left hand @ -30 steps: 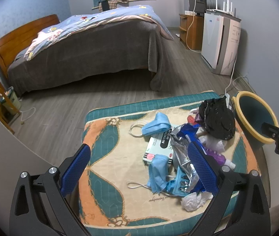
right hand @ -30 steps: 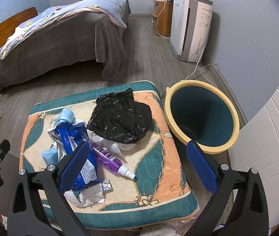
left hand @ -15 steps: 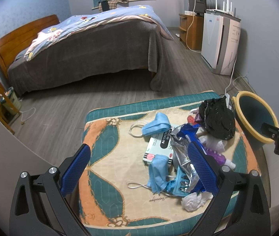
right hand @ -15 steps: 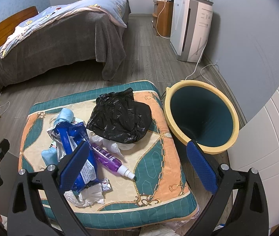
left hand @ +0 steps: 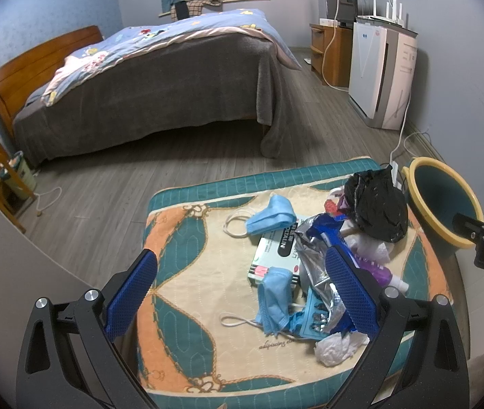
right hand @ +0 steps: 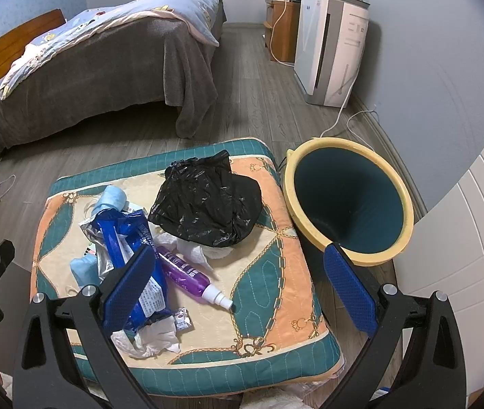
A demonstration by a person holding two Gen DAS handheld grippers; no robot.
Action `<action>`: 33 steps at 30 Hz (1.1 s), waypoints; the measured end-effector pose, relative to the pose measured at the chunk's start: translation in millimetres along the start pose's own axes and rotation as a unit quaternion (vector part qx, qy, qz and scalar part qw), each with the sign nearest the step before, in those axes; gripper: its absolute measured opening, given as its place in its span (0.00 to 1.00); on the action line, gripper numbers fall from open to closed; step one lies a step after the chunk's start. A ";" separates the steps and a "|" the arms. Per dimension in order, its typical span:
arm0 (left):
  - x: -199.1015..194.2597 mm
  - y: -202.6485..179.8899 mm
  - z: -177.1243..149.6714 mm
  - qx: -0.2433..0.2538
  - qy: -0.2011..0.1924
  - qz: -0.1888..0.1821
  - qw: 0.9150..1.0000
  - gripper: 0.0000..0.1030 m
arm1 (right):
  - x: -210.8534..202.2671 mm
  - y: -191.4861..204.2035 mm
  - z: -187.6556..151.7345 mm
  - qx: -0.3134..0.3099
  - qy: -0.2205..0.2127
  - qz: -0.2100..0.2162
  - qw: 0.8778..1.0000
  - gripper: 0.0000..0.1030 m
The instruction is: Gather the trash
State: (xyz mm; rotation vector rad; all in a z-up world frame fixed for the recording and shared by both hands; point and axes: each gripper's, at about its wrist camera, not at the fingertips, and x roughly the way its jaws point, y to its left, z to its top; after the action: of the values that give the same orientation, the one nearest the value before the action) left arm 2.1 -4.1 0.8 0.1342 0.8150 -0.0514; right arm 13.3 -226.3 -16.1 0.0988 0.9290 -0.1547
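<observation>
A bedroom with a grey wooden floor is showing, with a bed (left hand: 146, 88) at the back and a white appliance (right hand: 330, 51) standing by the right wall. In front, a patterned cushion (right hand: 272, 272) in teal, orange and cream is carrying the trash.

The left gripper (left hand: 240, 288) is hanging over the near left part of the cushion, its two blue pads wide apart and nothing between them. Two blue face masks are lying on the cushion: one mask (left hand: 271, 218) toward the far edge, a second mask (left hand: 274, 298) nearer to the front edge. Between them one pale green box (left hand: 272, 255) is lying flat. To the right of it, one crumpled wrapper (right hand: 122, 238), blue outside and silver inside, is sitting in the pile. One white crumpled tissue (right hand: 150, 339) is lying near the front edge, with one small packet (right hand: 181, 319) just beside it.

One purple spray bottle (right hand: 191, 277) with a white nozzle is lying on its side near the middle. Behind it, one black plastic bag (right hand: 208, 201) is sitting crumpled and shiny toward the far right corner, with more white tissue (right hand: 204, 250) under its front edge.

The right gripper (right hand: 238, 288) is hanging over the near right part of the cushion, also wide open and holding nothing. On the floor, just beside the right edge of the cushion, one teal bin (right hand: 347, 201) with a yellow rim is standing.
</observation>
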 end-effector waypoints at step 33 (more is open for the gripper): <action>40.0 -19.0 -2.0 0.027 0.011 -0.028 0.999 0.95 | 38.7 12.3 30.9 -0.046 0.025 0.000 0.999 0.94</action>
State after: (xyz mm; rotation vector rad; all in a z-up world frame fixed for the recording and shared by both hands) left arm 26.2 -22.4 -31.6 0.1630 0.8400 -0.1255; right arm 62.6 -222.3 -28.6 0.0186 0.9848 -0.1095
